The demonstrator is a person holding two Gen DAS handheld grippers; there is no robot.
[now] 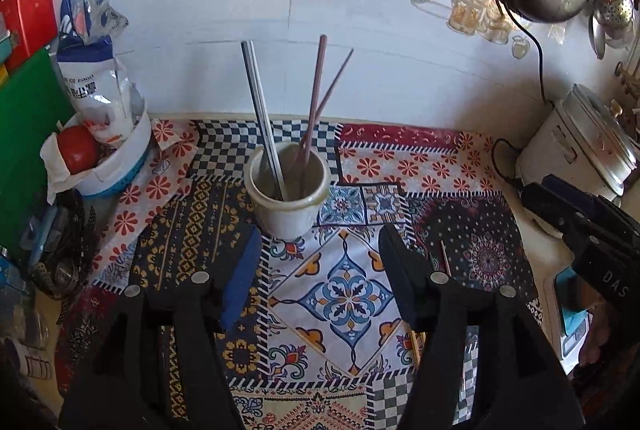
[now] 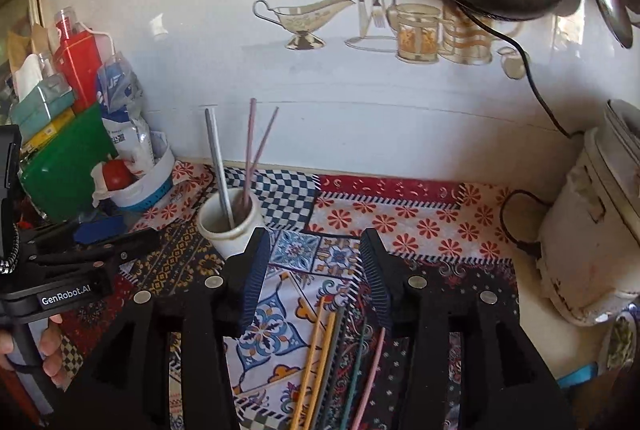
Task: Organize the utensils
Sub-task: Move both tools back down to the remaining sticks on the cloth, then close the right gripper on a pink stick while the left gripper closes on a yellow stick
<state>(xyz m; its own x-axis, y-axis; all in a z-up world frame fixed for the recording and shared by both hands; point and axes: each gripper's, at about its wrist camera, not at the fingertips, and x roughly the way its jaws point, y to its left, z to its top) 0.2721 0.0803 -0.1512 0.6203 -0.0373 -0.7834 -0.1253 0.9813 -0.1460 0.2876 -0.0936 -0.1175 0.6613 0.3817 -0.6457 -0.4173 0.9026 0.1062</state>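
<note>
Both black two-finger grippers hang with jaws apart and nothing between them, the left gripper [image 1: 320, 270] just short of the white ceramic cup [image 1: 289, 197] holding grey and pink chopsticks [image 1: 310, 113]. Loose yellow, green and pink chopsticks [image 2: 332, 362] lie on the patterned cloth [image 2: 420, 222] beneath the right gripper [image 2: 316, 270].

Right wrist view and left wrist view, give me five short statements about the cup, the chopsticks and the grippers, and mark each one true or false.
1. The white cup holds chopsticks. True.
2. The cup lies tipped on its side. False: it stands upright on the patterned tablecloth.
3. Loose chopsticks lie on the cloth, in front of the right gripper. True.
4. The right gripper clamps a chopstick. False: its jaws stand apart with nothing between them.
5. The left gripper is open and empty. True.
</note>
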